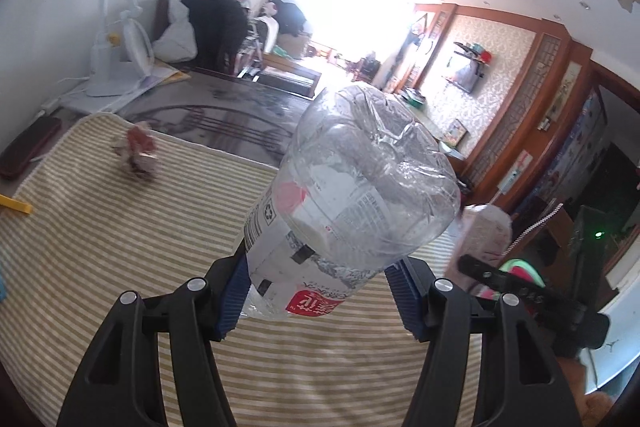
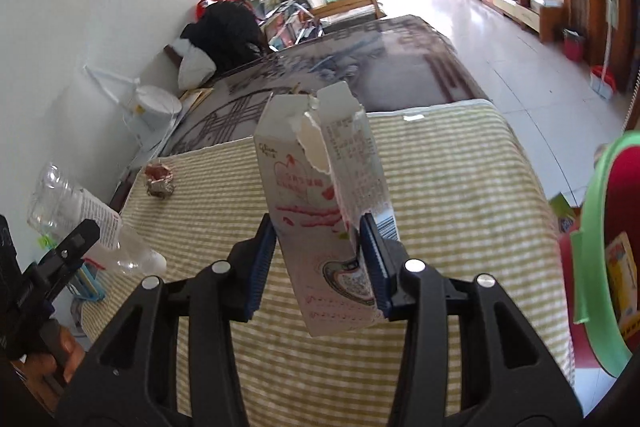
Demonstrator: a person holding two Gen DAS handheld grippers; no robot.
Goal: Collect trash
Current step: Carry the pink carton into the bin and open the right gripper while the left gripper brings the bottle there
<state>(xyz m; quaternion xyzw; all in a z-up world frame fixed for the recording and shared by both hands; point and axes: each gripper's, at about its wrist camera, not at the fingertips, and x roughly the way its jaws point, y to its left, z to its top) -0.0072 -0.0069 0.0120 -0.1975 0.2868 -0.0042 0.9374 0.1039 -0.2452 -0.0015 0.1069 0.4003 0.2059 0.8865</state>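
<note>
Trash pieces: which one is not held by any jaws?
The crumpled red wrapper, lying alone on the striped cloth; the bottle and carton are both gripped.

We see our left gripper [image 1: 316, 291] clamped on a clear plastic bottle [image 1: 352, 195], its base pointing away from us, above a striped cloth [image 1: 120, 247]. A crumpled wrapper [image 1: 138, 153] lies on the cloth, well apart. At the right, a pale carton [image 1: 486, 235] shows, blurred.
</note>
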